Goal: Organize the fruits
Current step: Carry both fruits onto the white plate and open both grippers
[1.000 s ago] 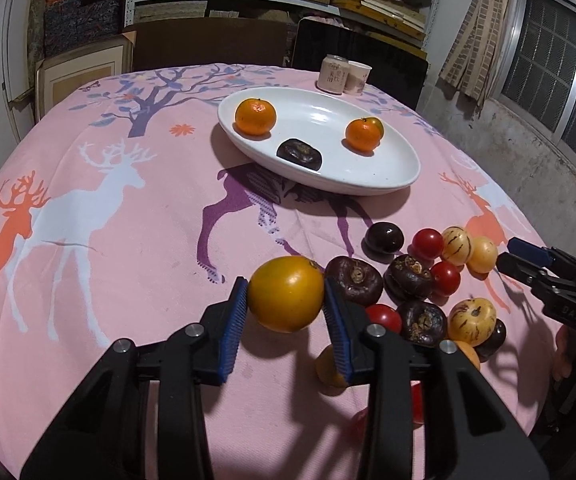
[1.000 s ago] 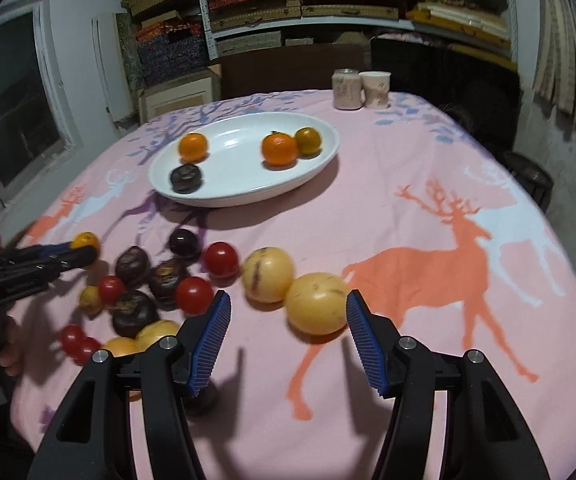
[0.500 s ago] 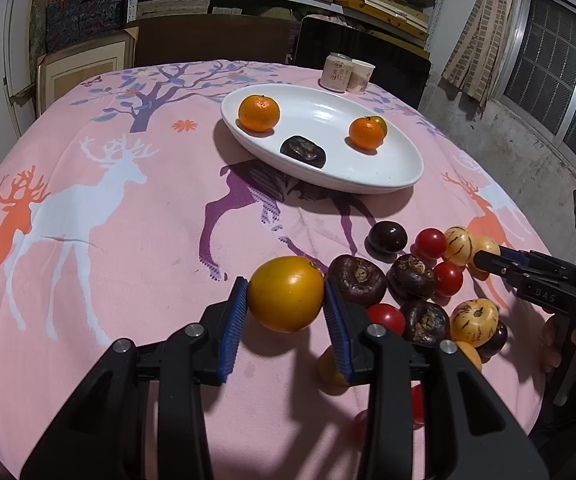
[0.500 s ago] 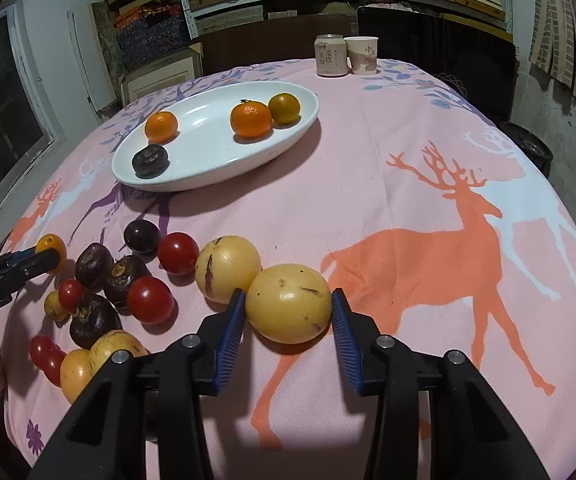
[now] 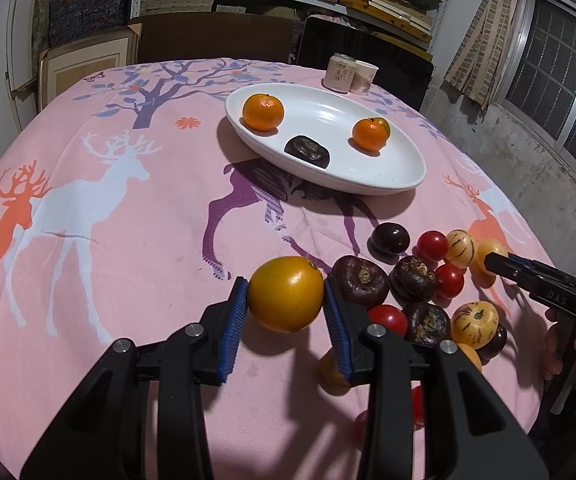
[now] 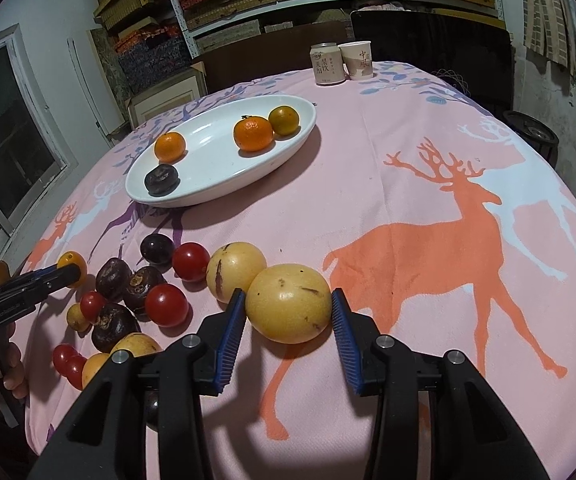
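A white oval dish (image 5: 403, 184) sits far across the pink deer-print tablecloth (image 5: 128, 240) from you, its long axis running from near left to far right in your left-hand view. Inside it are three small oranges, one alone near the left end (image 5: 263, 112) and two touching at the right (image 5: 369, 134), the rear one greener, plus one dark wrinkled fruit (image 5: 307, 151) by the near rim. Your left gripper (image 5: 286, 300) is clamped on a deep yellow-orange round fruit (image 5: 286, 294), both blue pads pressing its sides, its stem dimple turned up and to the right. Your right gripper (image 6: 288, 306) has its pads against a pale yellow speckled fruit (image 6: 288, 303), which touches a similar yellow fruit (image 6: 235, 276) on its left. Between your two grippers lies a loose heap of fruit (image 6: 128, 296) on the cloth: red tomatoes, dark wrinkled fruits, a dark plum and small yellow ones. Several at the near edge are hidden behind the gripper arms. A can (image 6: 327, 63) and a paper cup (image 6: 357, 60) stand together at the far edge of the table.
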Action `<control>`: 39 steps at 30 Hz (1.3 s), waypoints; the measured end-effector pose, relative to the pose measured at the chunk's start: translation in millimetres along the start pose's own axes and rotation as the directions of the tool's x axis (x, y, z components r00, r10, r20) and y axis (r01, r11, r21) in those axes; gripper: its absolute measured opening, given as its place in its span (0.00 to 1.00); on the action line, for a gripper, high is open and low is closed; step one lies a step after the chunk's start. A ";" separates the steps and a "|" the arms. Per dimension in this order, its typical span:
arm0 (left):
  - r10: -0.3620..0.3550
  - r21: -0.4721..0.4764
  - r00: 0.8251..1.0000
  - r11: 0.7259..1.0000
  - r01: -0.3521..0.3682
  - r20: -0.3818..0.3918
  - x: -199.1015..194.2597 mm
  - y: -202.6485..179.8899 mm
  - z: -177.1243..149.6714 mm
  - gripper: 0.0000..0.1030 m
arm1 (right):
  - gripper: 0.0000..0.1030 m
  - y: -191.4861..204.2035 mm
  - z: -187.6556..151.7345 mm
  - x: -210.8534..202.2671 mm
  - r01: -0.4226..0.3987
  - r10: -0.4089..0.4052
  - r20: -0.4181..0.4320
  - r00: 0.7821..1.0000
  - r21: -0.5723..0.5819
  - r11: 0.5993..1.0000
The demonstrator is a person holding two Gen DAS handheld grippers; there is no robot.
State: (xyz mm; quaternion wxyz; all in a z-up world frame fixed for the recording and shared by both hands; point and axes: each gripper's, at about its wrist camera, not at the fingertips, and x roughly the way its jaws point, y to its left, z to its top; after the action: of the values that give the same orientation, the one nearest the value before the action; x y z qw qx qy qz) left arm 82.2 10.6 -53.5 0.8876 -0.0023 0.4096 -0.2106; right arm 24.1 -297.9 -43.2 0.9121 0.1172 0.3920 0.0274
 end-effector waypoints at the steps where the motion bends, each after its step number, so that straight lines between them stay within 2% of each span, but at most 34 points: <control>1: -0.001 -0.002 1.000 1.000 0.001 0.000 0.0 0.3 0.0 0.36 | 0.42 0.2 -0.2 -0.7 0.000 0.000 0.003 1.000 0.002 1.000; 4: 0.000 -0.007 1.000 1.000 0.000 0.000 -0.2 1.2 0.0 0.36 | 0.42 0.2 -0.2 -3.9 0.000 -0.001 0.012 1.000 0.007 1.000; 8: 0.005 -0.013 1.000 1.000 -0.005 0.007 -2.3 2.6 1.8 0.37 | 0.42 1.3 5.2 -11.3 -0.040 0.040 0.015 0.999 0.022 0.999; 12: 0.018 0.018 1.000 1.000 -0.018 0.002 -3.0 -3.3 10.8 0.37 | 0.42 7.4 22.3 -21.3 -0.077 0.077 0.034 0.996 0.008 0.997; 14: 0.028 0.038 1.000 0.999 -0.028 0.014 -4.3 -8.2 21.2 0.36 | 0.42 11.6 36.4 -25.8 -0.091 0.091 0.055 0.994 -0.003 0.996; 18: 0.001 0.047 0.999 0.999 -0.003 0.055 -8.4 -17.2 55.7 0.36 | 0.42 20.4 64.2 -25.3 -0.123 0.124 0.083 0.989 -0.021 0.992; 20: 0.014 0.063 0.997 0.998 -0.018 0.070 -4.5 -23.5 74.6 0.36 | 0.42 24.0 78.7 -18.1 -0.130 0.131 0.086 0.988 -0.023 0.991; 23: 0.004 0.053 1.000 0.999 -0.005 0.027 1.6 -24.3 88.9 0.36 | 0.42 25.8 89.6 -11.4 -0.160 0.159 0.072 0.985 0.006 0.987; 26: 0.024 0.120 1.000 0.992 -0.025 0.009 -1.7 -32.1 74.4 0.38 | 0.42 31.4 82.9 -15.9 -0.169 0.171 0.086 0.982 -0.032 0.985; 28: 0.076 0.167 0.997 0.983 -0.072 -0.019 7.8 -35.4 59.0 0.42 | 0.42 31.2 75.1 -13.9 -0.160 0.163 0.080 0.983 -0.040 0.986; 30: 0.096 0.147 0.994 0.985 -0.088 -0.052 23.5 -29.0 48.2 0.49 | 0.42 28.7 66.9 -7.9 -0.174 0.174 0.049 0.983 -0.020 0.985; 33: 0.086 0.106 0.994 0.991 -0.078 -0.074 45.1 -19.4 41.7 0.49 | 0.42 26.7 57.0 -5.5 -0.181 0.182 0.026 0.983 -0.006 0.983; 35: 0.097 0.099 0.990 0.991 -0.087 -0.104 58.9 -15.9 39.2 0.47 | 0.42 25.9 52.4 -8.7 -0.176 0.176 0.025 0.984 -0.010 0.984; 37: 0.095 0.119 0.991 0.989 -0.083 -0.094 60.3 -17.8 37.5 0.35 | 0.42 24.2 49.7 -14.1 -0.169 0.169 0.035 0.985 -0.013 0.986; 39: 0.074 0.131 0.995 0.989 -0.064 -0.074 52.6 -22.1 37.1 0.35 | 0.42 21.6 47.7 -19.0 -0.167 0.167 0.045 0.985 -0.007 0.986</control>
State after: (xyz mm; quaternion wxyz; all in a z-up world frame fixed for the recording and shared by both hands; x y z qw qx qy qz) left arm 131.2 -35.6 -63.1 0.8759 0.0772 0.4295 -0.2058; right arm 46.3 -288.8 7.1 0.9155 0.1487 0.3599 0.1017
